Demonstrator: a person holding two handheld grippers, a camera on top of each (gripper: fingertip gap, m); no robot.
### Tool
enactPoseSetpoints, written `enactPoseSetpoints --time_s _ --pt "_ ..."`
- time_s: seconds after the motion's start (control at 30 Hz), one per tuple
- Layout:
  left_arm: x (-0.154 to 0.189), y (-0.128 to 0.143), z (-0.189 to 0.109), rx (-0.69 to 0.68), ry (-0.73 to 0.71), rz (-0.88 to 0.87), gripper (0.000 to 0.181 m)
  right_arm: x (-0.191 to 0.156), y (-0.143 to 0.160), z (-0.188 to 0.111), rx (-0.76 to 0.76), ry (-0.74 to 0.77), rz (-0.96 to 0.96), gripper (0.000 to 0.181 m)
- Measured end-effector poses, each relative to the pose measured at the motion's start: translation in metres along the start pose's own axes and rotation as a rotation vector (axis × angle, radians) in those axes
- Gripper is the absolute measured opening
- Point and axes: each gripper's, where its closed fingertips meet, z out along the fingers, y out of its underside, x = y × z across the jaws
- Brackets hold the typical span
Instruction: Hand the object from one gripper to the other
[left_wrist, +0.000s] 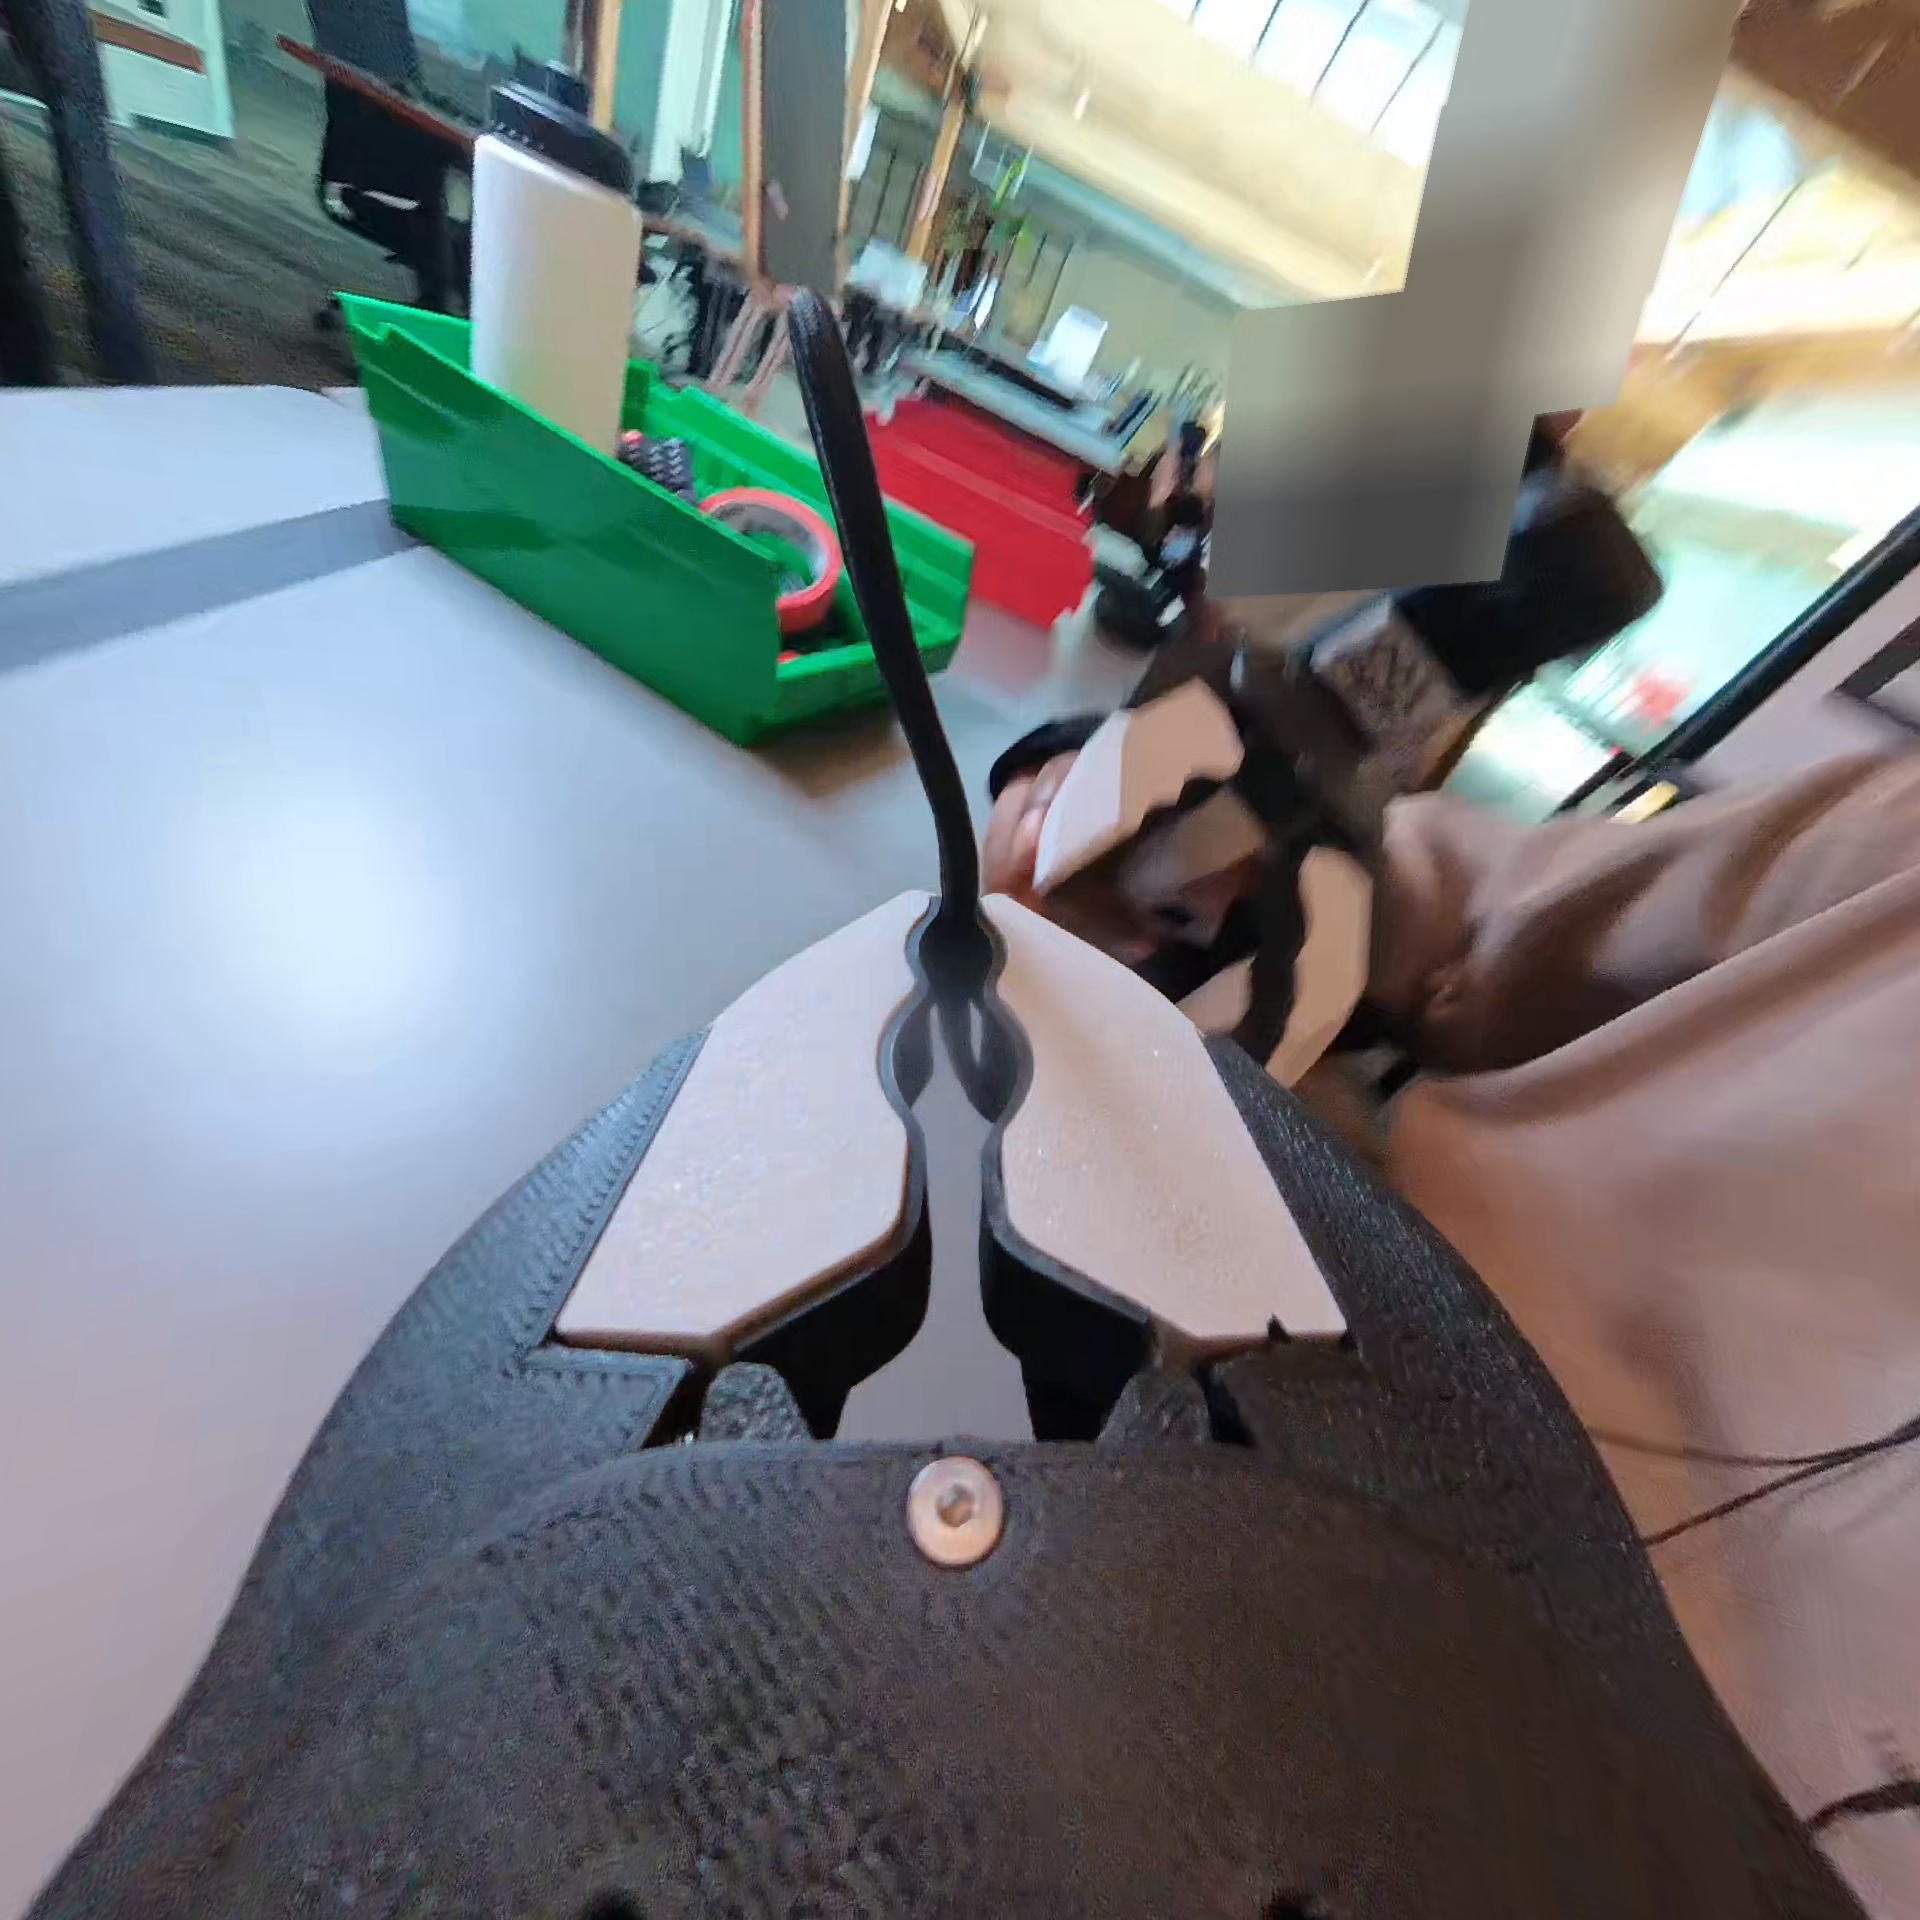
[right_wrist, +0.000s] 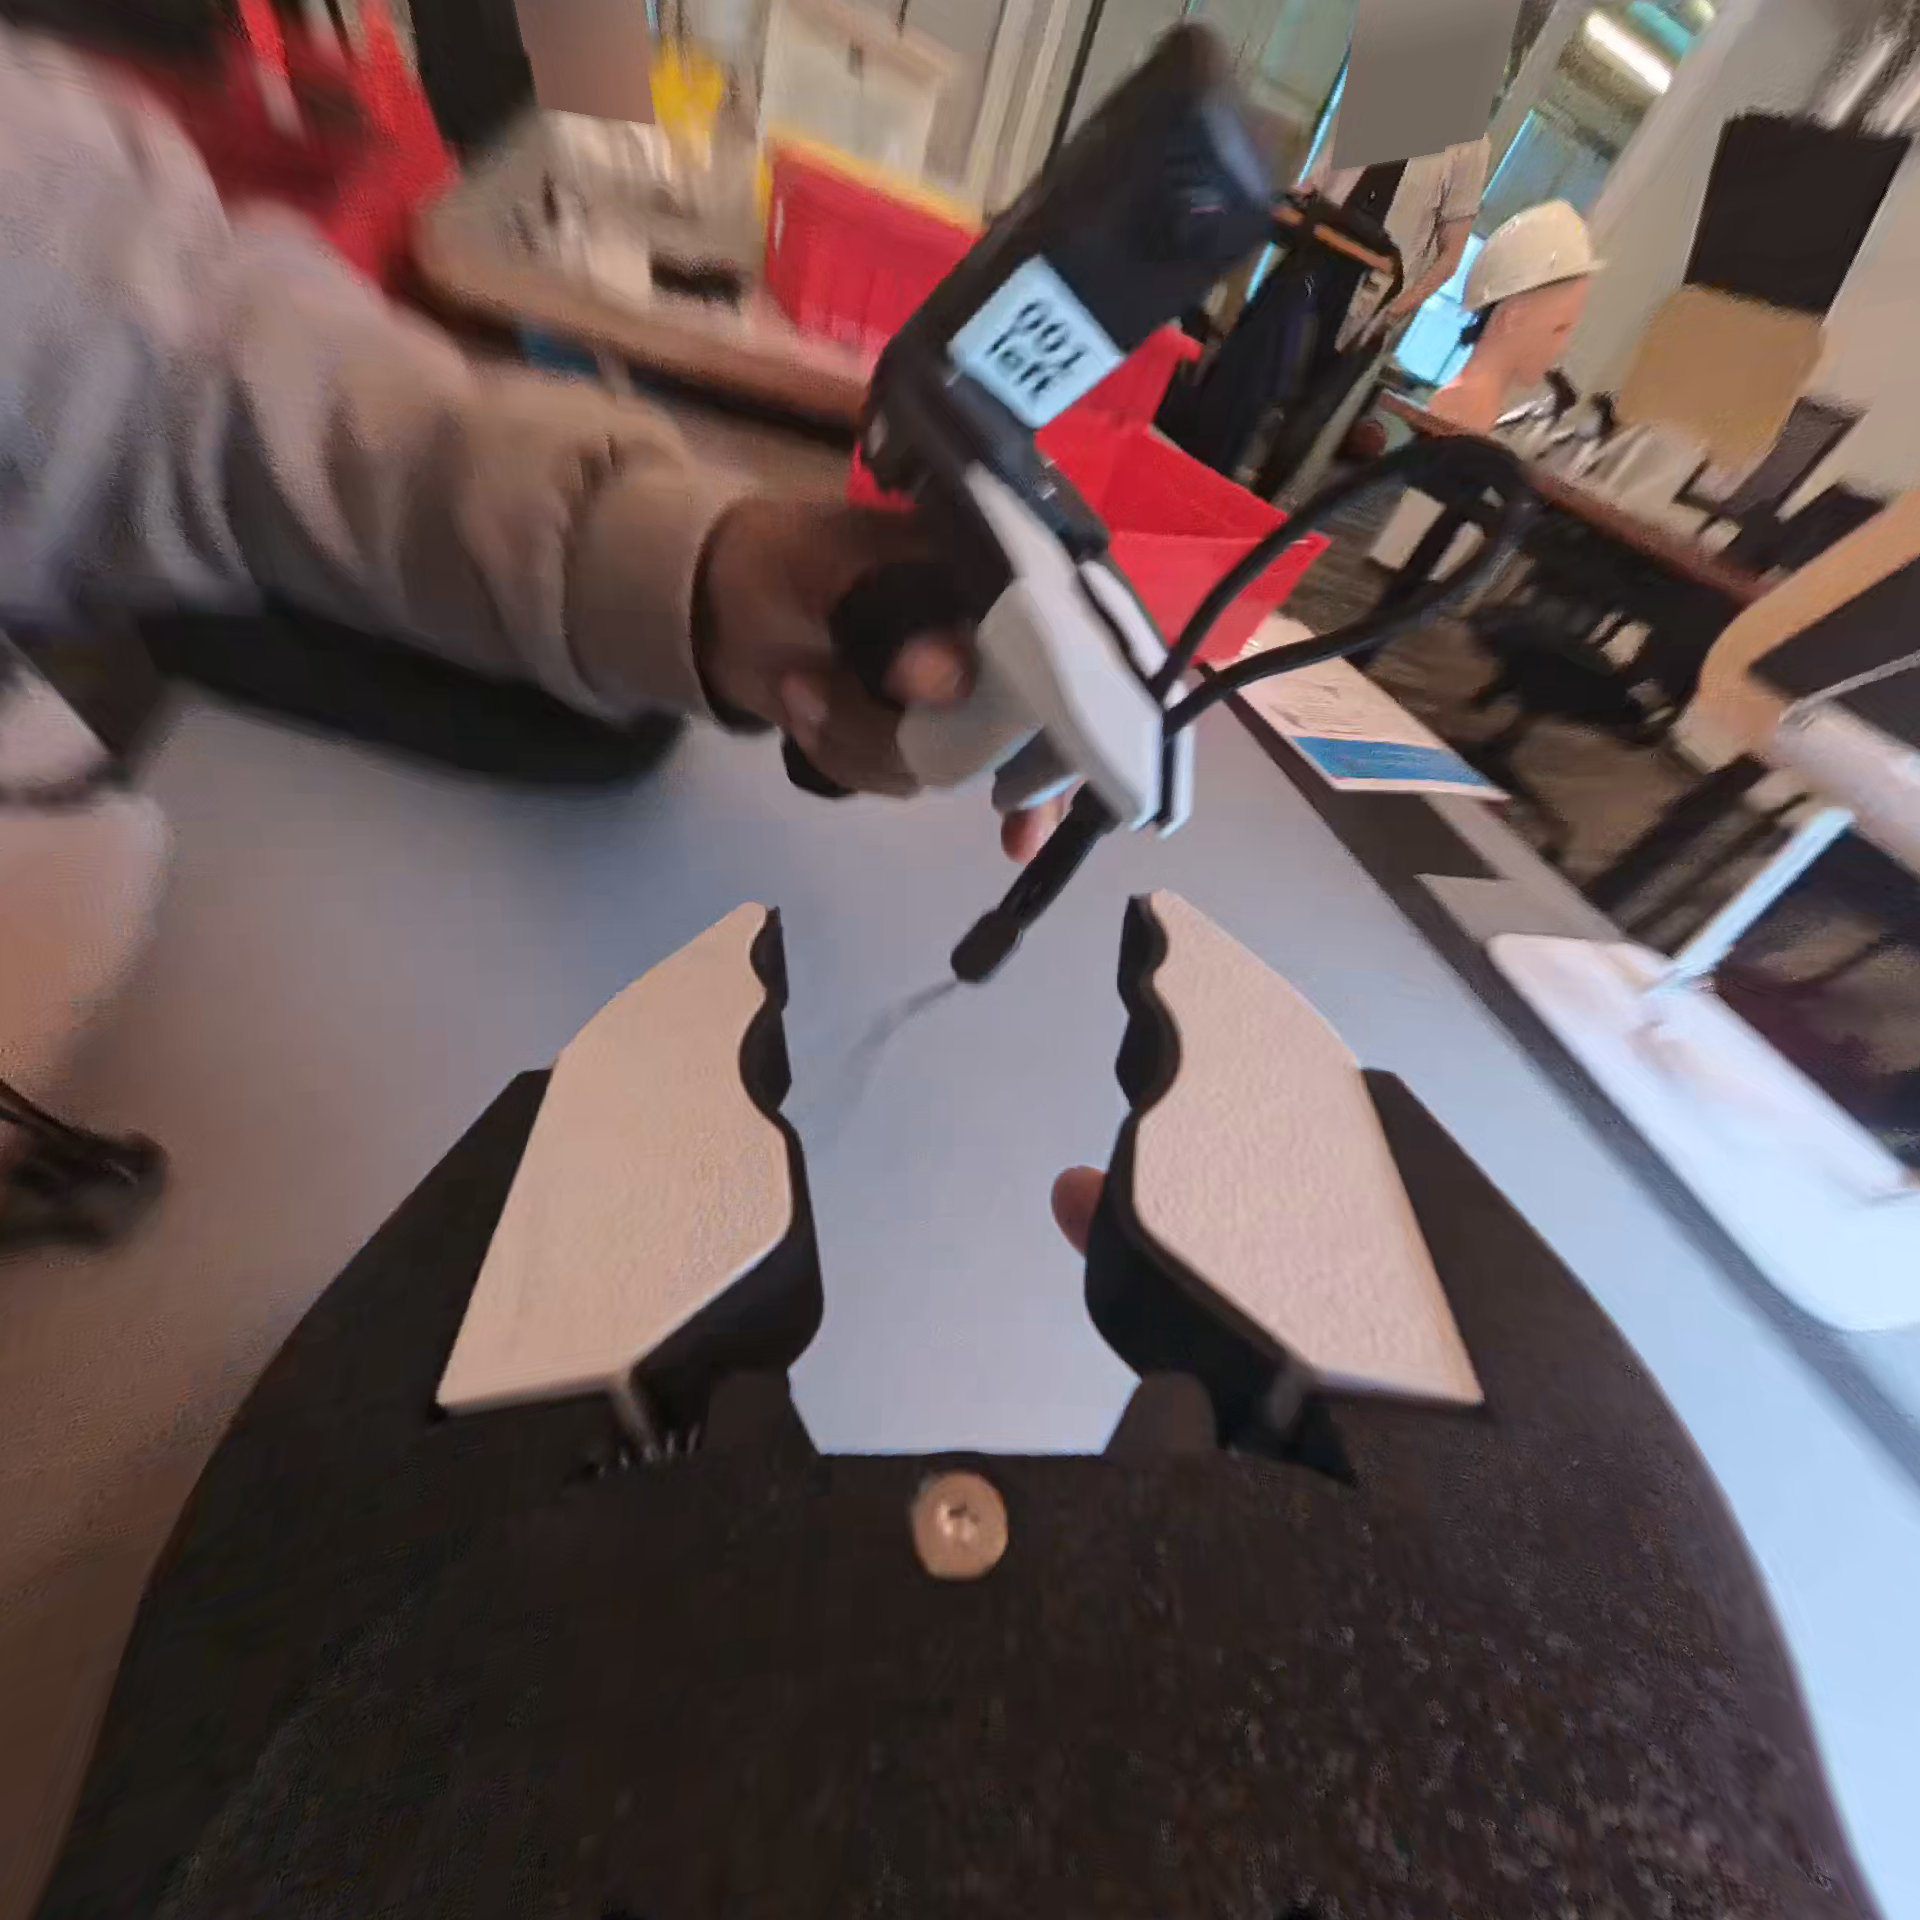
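My left gripper (left_wrist: 951, 920) is shut on a thin black rod-like object (left_wrist: 883, 623), which sticks out forward and ends in a flattened rounded tip. In the right wrist view the left gripper (right_wrist: 1138, 805) is held by a hand above the grey table (right_wrist: 416, 935). The black object (right_wrist: 1023, 899) points down out of it towards my right gripper (right_wrist: 951, 914). The right gripper is open and empty, its jaws set wide either side of the object's tip, apart from it. The right gripper also shows blurred in the left wrist view (left_wrist: 1143, 821), close to the right.
A green bin (left_wrist: 582, 530) at the back of the table holds a white bottle (left_wrist: 551, 270) and a red tape roll (left_wrist: 795, 551). A red bin (left_wrist: 987, 509) stands behind it. A white stand base (right_wrist: 1704, 1122) sits at the right. A sleeved arm (left_wrist: 1662, 1039) is close by.
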Motion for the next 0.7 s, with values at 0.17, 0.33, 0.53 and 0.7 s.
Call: enactPoseSetpoints --time_s 0.17,0.33,0.53,0.7 --pt "0.006 0.028 0.006 -0.275 -0.100 0.321 0.004 0.036 -0.020 -0.020 0.186 -0.018 0.419 0.048" --pt "0.019 0.074 0.013 -0.575 -0.057 0.443 0.004 0.028 -0.008 -0.020 0.040 -0.029 0.194 0.038" --pt "0.018 0.067 0.009 -0.551 -0.054 0.403 0.004 0.025 -0.012 -0.027 -0.024 0.031 -0.026 0.003" --pt "0.030 0.022 0.001 -0.266 0.084 0.094 0.018 0.050 -0.025 -0.035 -0.006 0.146 -0.046 0.002"
